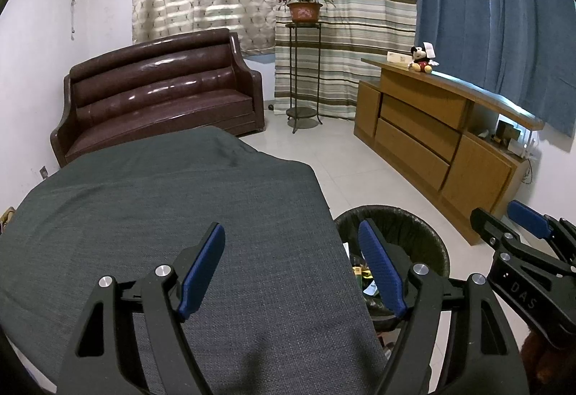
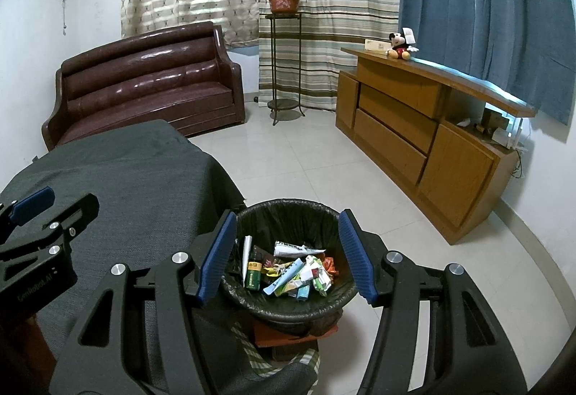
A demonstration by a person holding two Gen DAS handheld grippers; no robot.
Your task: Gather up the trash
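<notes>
Both grippers, right (image 2: 286, 258) and left (image 1: 291, 270), gape empty beside bin rim (image 2: 288, 206).

"DAS" on right claw (image 1: 518, 225)

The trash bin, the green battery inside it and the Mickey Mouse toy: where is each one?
trash bin (image 2: 288, 206): right wrist view, far rim of the black liner.
green battery (image 2: 252, 274): right wrist view, middle of its green body, among the wrappers.
Mickey Mouse toy (image 2: 399, 45): right wrist view, its body, atop the wooden cabinet.
</notes>
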